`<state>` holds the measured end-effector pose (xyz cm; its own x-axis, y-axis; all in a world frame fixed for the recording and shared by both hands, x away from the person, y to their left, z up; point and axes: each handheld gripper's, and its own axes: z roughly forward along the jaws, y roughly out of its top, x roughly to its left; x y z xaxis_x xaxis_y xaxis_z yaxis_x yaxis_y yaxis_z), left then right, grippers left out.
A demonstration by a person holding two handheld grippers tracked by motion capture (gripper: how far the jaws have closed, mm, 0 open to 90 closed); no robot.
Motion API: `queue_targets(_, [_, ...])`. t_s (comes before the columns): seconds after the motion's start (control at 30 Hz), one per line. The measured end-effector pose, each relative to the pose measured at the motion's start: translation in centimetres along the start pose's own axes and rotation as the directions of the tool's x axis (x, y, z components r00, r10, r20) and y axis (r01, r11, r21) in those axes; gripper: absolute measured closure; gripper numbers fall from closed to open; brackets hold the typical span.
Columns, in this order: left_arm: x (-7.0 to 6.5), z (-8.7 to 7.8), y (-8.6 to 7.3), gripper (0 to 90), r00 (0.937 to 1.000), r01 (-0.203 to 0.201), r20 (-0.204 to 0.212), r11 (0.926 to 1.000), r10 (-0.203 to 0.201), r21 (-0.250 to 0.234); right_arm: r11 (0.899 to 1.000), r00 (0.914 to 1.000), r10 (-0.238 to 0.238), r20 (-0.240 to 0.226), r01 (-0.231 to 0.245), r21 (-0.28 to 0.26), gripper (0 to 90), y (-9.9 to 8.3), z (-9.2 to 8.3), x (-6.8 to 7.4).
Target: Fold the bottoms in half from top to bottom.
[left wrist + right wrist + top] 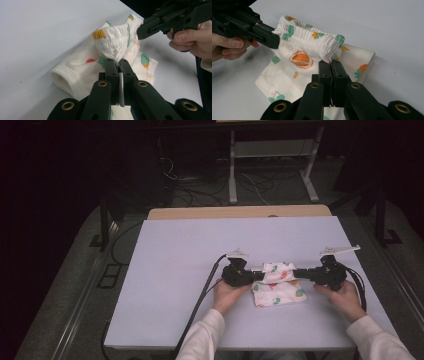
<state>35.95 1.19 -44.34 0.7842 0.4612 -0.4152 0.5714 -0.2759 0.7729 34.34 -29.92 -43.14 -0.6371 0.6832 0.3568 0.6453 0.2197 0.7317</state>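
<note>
high view: left tongs [257, 276] and right tongs [298, 273] clamped on shorts [278, 290] waistband.

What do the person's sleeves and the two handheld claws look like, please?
Both sleeves are white. The left claw and right claw are black, with two flat jaws on linked bars fixed by brass-coloured rivets. Each carries a grey three-cornered plate on top and trails a black cable.

I see the garment [277, 287] on the table [180, 270] between my left gripper [259, 276] and right gripper [297, 273], near the front edge.
</note>
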Motion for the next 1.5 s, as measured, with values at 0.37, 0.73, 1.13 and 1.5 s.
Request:
queue_targets(0.37, [-0.2, 0.6, -0.9, 87.5, 1.0, -0.006, 0.002, 0.9995, 0.006, 0.03, 0.999, 0.9999, 0.014, 0.006, -0.015, 0.037, 85.7, -0.5, 0.2, 0.0])
queue_targets(0.73, [-0.2, 0.8, -1.5, 87.5, 1.0, -0.008, 0.0, 0.9995, 0.008, 0.03, 0.994, 0.9922, 0.109, -0.061, -0.108, 0.02, 54.2, -0.9, 0.2, -0.4])
queue_targets(1.13, [-0.3, 0.9, -1.6, 87.4, 0.9999, -0.014, 0.004, 0.9995, 0.013, 0.027, 0.995, 0.9923, 0.084, -0.091, -0.088, -0.039, 46.5, 1.5, 0.7, 0.4])
queue_targets(1.5, [-0.3, 1.0, -1.7, 87.2, 0.9999, -0.004, 0.011, 0.9999, 0.004, 0.014, 0.998, 0.9962, 0.046, -0.074, -0.049, -0.043, 46.5, 4.3, 1.5, 1.0])
